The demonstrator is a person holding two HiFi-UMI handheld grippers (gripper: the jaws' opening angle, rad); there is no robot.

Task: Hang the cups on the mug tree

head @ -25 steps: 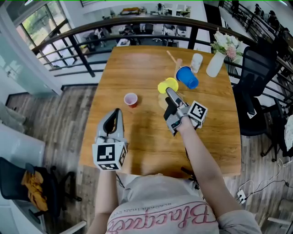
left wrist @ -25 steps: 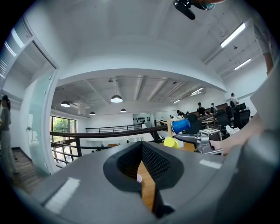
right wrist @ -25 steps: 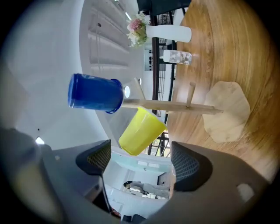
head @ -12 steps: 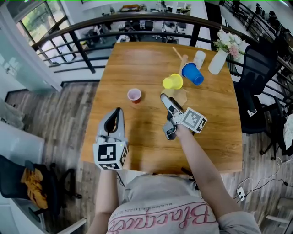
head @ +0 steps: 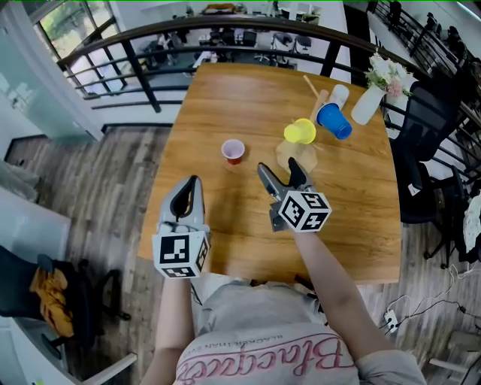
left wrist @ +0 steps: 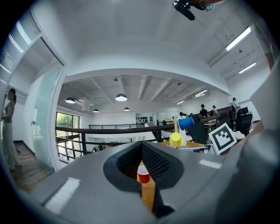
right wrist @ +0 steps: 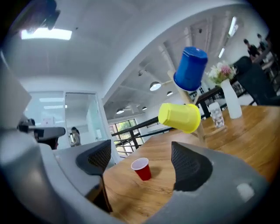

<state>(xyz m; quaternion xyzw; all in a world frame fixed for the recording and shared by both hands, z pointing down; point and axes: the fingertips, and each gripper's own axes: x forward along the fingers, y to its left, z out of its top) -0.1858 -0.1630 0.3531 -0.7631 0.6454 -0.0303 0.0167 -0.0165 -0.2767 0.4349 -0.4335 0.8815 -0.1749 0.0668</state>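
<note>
Standing ahead of right gripper (head: 279, 170), apart: red cup (head: 234, 151) | jaws wide, empty

The light is bright and even throughout. In the head view, daylight enters from the window (head: 64, 22) at upper left and lays a soft sheen on the wooden table (head: 225, 98), where shadows are faint. Wide-angle distortion bows the railing (head: 225, 30) along the top edge. Both gripper views are round fisheye pictures with black corners. In the left gripper view 4 ceiling lamps (left wrist: 121, 97) glow, and the left gripper (left wrist: 141, 151), close to the lens, is soft. In the right gripper view a strip light (right wrist: 46, 33) at upper left is blown out, and the red cup (right wrist: 141, 169) casts a pale shadow rightward.
</note>
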